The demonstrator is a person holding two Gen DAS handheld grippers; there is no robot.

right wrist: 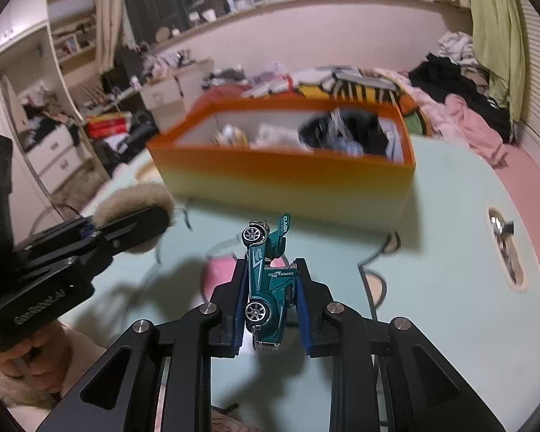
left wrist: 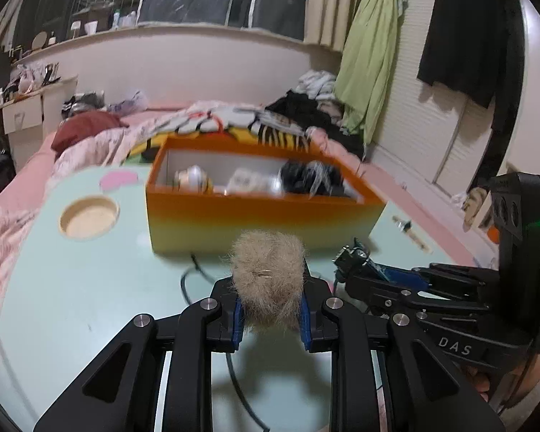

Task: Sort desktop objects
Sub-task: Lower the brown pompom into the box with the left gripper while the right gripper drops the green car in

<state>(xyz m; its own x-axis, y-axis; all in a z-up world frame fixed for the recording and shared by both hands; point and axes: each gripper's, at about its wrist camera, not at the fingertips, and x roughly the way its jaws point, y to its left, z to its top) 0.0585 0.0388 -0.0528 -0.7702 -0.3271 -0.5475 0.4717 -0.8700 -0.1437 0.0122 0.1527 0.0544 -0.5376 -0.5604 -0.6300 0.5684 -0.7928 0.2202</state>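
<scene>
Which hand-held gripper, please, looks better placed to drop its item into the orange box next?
Probably the left. The left hand-held gripper, shut on the fur ball, faces the orange box squarely. The right hand-held gripper, shut on the teal toy car, seems similarly ready but views the box at an angle.

Beige fur ball (left wrist: 267, 280): clamped between jaws, above bench. Teal toy car (right wrist: 268, 284): on its side, nose up, pinched between jaws. Orange box (left wrist: 255, 216): open, part-filled, on bench.
</scene>
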